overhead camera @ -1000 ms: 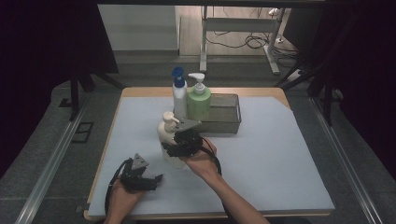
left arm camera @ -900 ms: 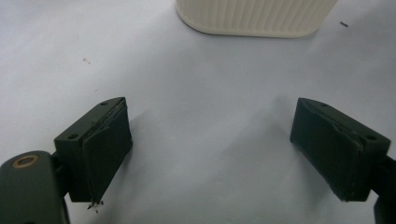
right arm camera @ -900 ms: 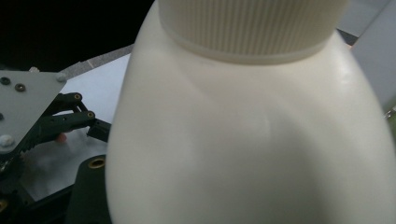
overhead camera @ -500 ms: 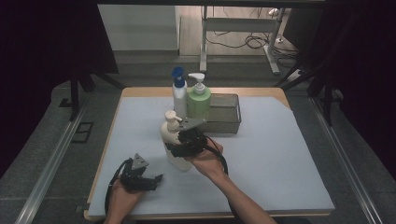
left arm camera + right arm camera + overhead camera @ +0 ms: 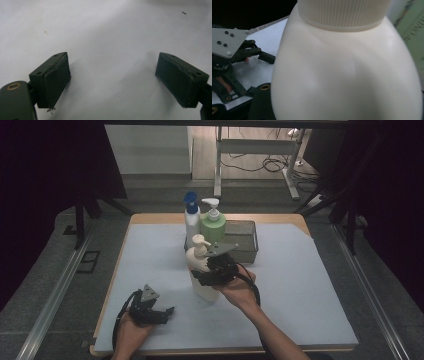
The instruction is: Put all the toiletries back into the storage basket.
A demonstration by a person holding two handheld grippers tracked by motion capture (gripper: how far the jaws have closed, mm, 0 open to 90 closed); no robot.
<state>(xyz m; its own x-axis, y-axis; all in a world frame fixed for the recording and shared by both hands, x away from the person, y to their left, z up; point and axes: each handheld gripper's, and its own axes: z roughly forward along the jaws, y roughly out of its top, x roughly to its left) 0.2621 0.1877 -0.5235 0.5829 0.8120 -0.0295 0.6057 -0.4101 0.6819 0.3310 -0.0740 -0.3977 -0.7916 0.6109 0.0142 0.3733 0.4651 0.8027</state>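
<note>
Two grippers: right gripper (image 5: pixel 207 272) clamped on the cream pump bottle (image 5: pixel 201 270) should stay upright toward the grey basket (image 5: pixel 243 241); left gripper (image 5: pixel 167 312) rests gaping.

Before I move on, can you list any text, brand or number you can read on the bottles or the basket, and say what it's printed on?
Green bottle: a few dark capital letters run along its label at the edge of the right gripper view, cut off and too blurred to read for certain.
Cream pump bottle: no print on the side in view.
Blue-capped bottle: too small to tell.
Wire basket: no lettering seen.
</note>
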